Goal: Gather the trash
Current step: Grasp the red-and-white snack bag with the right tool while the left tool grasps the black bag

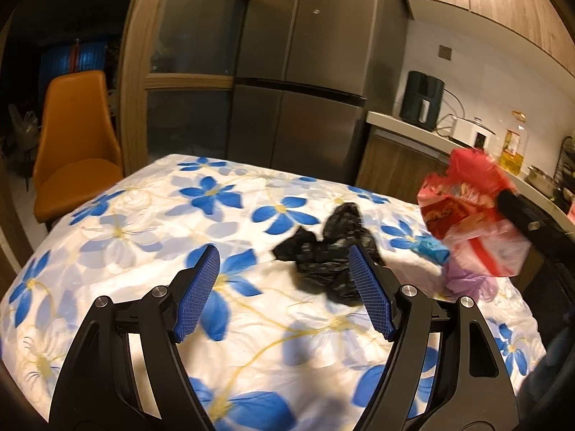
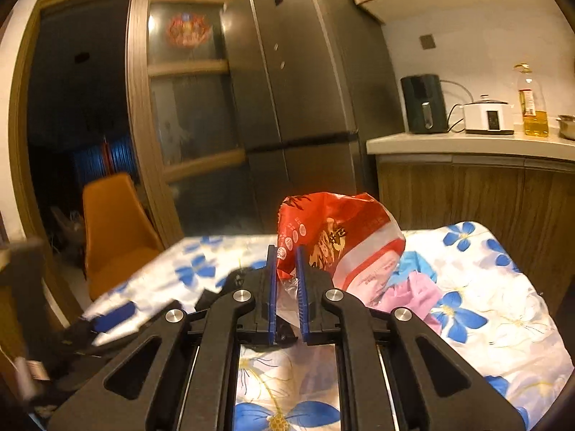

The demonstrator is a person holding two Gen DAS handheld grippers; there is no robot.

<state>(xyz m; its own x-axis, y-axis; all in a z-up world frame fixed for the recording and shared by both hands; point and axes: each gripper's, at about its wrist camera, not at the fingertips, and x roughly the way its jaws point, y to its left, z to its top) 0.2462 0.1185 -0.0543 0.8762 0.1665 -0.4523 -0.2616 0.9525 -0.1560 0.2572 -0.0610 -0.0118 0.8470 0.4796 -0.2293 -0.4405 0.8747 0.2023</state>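
Observation:
A red and white snack wrapper [image 2: 341,237] is pinched between the blue pads of my right gripper [image 2: 286,251] and held above the flowered table; the same wrapper [image 1: 463,208] shows raised at the right of the left wrist view. A crumpled black plastic bag [image 1: 323,251] lies on the cloth just beyond my left gripper [image 1: 284,251], which stands open with nothing between its fingers. A pale purple bag [image 1: 470,283] and a small blue scrap [image 1: 431,248] lie on the table under the raised wrapper; the pink-purple bag [image 2: 413,291] and the blue scrap [image 2: 413,265] also show behind the wrapper.
The table wears a white cloth with blue flowers [image 1: 215,194]. An orange chair [image 1: 75,143] stands at its far left. A steel fridge [image 1: 298,72] rises behind. On the counter [image 2: 467,143] at the right sit a dark appliance, a white cooker and an oil bottle [image 2: 533,104].

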